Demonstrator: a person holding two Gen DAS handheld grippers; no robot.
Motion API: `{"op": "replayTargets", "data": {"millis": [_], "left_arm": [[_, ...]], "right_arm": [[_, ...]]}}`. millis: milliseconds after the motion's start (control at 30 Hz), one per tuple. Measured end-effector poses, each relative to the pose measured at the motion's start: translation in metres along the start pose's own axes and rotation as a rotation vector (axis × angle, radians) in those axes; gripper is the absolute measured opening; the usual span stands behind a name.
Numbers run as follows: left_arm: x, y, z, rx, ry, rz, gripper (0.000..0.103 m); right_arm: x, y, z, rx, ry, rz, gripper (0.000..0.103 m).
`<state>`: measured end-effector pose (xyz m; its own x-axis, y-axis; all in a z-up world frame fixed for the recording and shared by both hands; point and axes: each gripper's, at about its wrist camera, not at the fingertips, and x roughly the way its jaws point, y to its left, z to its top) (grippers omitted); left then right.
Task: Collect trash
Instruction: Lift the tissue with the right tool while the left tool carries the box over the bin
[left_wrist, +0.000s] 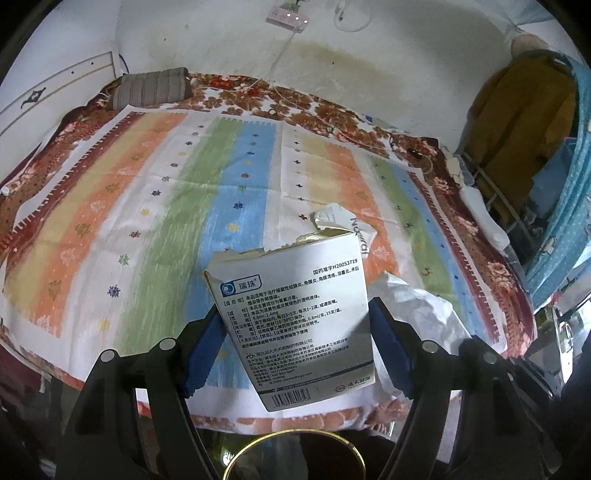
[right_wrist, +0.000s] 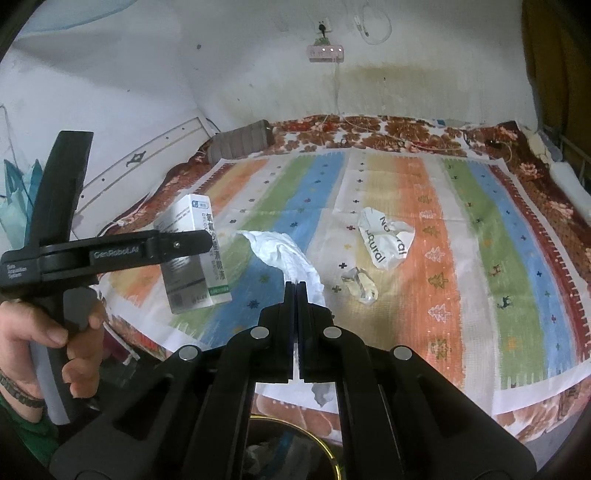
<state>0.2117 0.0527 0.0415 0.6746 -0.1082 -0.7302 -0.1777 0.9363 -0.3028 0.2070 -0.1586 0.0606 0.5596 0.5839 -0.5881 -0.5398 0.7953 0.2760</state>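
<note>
Two claws are seen above a bed (right_wrist: 517, 295) spread with a striped cloth. A white medicine box (left_wrist: 295, 317) is clamped between the blue pads of the left claw (left_wrist: 297, 343), held clear of the bed with its long axis running away from the claw and its torn end farthest out. A gold-rimmed bin (left_wrist: 295, 456) is glimpsed directly beneath both claws at the bed's near edge, so the drop is judged to lie straight down. The right claw (right_wrist: 296, 295) is pressed fully shut, with a thin white scrap apparently pinched in it. Left on the bed are a crumpled white tissue (right_wrist: 280, 254) just ahead of the right claw, a clear wrapper (right_wrist: 360, 286) to its right, and a crushed white packet (right_wrist: 386, 236) beyond; the right hand is judged nearer to all three. "H20053719" and Chinese dosage text are readable on the box, "Natural" on the packet, and "GenRobot.AI" on the left claw's arm.
</note>
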Motion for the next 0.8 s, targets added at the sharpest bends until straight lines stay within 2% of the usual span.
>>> {"op": "replayTargets", "data": {"millis": [333, 600, 800], "left_arm": [[-0.027, -0.007, -0.031, 0.029, -0.019, -0.064, 0.074], [-0.044, -0.009, -0.047, 0.055, -0.024, -0.115, 0.074], [-0.053, -0.009, -0.072, 0.079, 0.004, -0.145, 0.074]], "right_arm": [[-0.023, 0.011, -0.018, -0.013, -0.035, -0.025, 0.001], [-0.035, 0.014, -0.037, -0.007, -0.028, -0.002, 0.001], [-0.046, 0.017, -0.052, 0.006, -0.033, 0.000, 0.001]]}}
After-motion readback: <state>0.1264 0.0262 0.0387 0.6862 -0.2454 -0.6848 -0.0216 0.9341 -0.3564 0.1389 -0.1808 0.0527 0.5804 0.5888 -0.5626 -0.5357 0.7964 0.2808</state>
